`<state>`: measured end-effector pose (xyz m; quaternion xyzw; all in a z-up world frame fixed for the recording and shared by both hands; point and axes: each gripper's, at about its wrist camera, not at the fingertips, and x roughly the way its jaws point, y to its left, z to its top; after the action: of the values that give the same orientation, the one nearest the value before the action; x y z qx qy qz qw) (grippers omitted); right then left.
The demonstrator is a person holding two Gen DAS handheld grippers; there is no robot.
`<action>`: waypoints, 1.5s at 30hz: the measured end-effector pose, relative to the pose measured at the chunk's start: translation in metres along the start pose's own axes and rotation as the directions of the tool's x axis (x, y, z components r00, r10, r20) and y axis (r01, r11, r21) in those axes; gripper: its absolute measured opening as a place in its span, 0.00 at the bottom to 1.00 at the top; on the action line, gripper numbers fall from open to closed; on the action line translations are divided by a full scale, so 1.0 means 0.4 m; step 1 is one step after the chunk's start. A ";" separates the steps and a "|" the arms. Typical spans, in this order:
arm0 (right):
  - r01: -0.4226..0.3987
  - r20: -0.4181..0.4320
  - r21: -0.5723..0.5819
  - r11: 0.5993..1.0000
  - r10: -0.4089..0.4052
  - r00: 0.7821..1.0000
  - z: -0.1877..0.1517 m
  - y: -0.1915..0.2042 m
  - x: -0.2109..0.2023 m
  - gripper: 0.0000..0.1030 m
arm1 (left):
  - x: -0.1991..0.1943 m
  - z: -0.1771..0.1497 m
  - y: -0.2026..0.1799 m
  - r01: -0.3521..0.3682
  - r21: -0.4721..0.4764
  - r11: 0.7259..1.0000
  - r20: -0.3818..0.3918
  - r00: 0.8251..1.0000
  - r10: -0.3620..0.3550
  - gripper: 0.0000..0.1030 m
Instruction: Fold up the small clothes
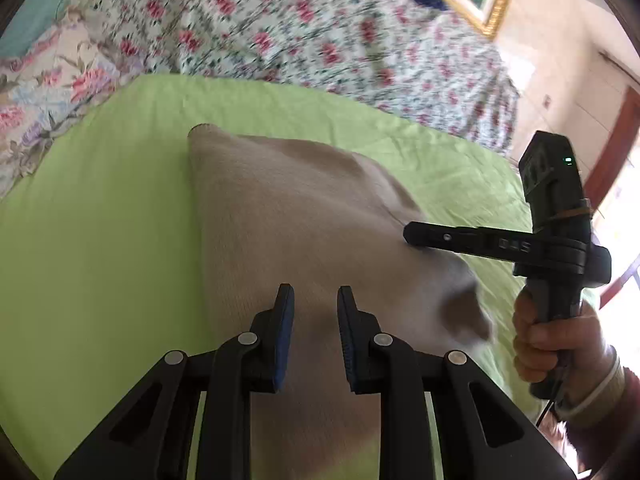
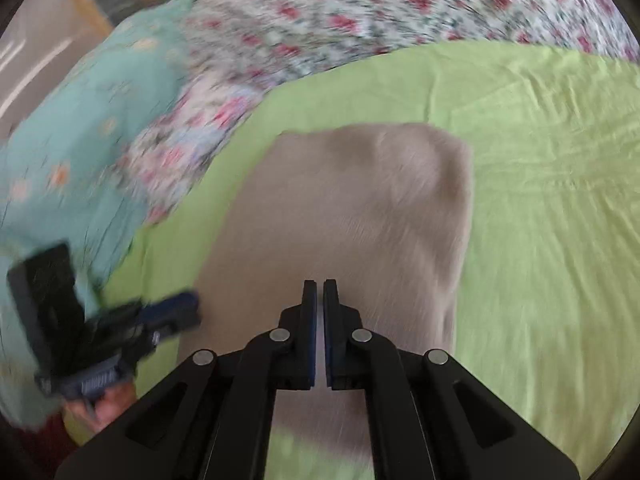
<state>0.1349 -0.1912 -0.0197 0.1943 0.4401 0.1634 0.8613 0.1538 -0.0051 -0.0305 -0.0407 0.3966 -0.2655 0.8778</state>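
One beige garment (image 1: 288, 216) lies on a green sheet (image 1: 100, 240) on the bed, its near part lifted and stretched toward both cameras. The left hand-held gripper (image 1: 316, 300) has its two blue-padded fingers a little apart with the cloth running between them; whether the pads press it I cannot tell. The right hand-held gripper (image 2: 319, 292) has its two fingers pressed almost together, and in the left view its tip (image 1: 412, 236) meets the garment's raised edge. One hand (image 1: 548, 340) grips its handle. Beyond the sheet lie a flowered quilt (image 1: 280, 20) and a turquoise cloth (image 2: 80, 120)
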 end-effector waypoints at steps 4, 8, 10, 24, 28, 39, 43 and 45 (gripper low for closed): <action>0.199 -0.074 -0.059 0.978 -0.203 0.976 -0.116 -0.031 0.002 0.02 | -0.046 -0.092 -0.021 0.012 0.021 1.000 -0.034 0.999 -0.012 0.22; 0.157 -0.033 0.044 0.987 -0.156 0.987 -0.168 -0.101 -0.018 0.00 | -0.008 -0.185 -0.014 -0.033 0.018 0.999 -0.123 0.992 0.035 0.21; 0.173 -0.031 0.042 0.984 -0.172 0.985 -0.166 -0.096 -0.020 0.00 | -0.015 -0.204 -0.009 -0.027 0.000 1.000 -0.096 0.995 0.027 0.21; 0.219 -0.042 0.036 0.975 -0.218 0.975 -0.191 -0.090 -0.058 0.01 | -0.019 -0.201 -0.010 -0.061 -0.033 0.998 -0.110 0.992 0.057 0.21; 0.222 -0.043 0.058 0.973 -0.219 0.975 -0.195 -0.089 -0.094 0.04 | -0.041 -0.203 -0.031 -0.092 -0.018 0.996 -0.126 0.988 0.089 0.25; 0.153 0.009 0.031 0.988 -0.153 0.988 -0.217 -0.015 -0.217 0.72 | -0.176 -0.208 -0.037 -0.156 -0.037 0.987 -0.095 0.984 0.151 0.76; 0.134 -0.010 -0.012 0.991 -0.134 0.991 -0.236 0.019 -0.240 0.81 | -0.216 -0.225 -0.048 -0.215 -0.008 0.977 -0.077 0.974 0.214 0.86; 0.136 -0.018 -0.041 0.990 -0.137 0.990 -0.244 0.035 -0.256 0.82 | -0.233 -0.235 -0.054 -0.227 0.003 0.974 -0.075 0.971 0.227 0.86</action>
<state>-0.0040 -0.2068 0.0055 0.1450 0.4578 0.1146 0.8696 0.0261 0.0359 -0.0257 0.0125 0.4320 -0.1635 0.8868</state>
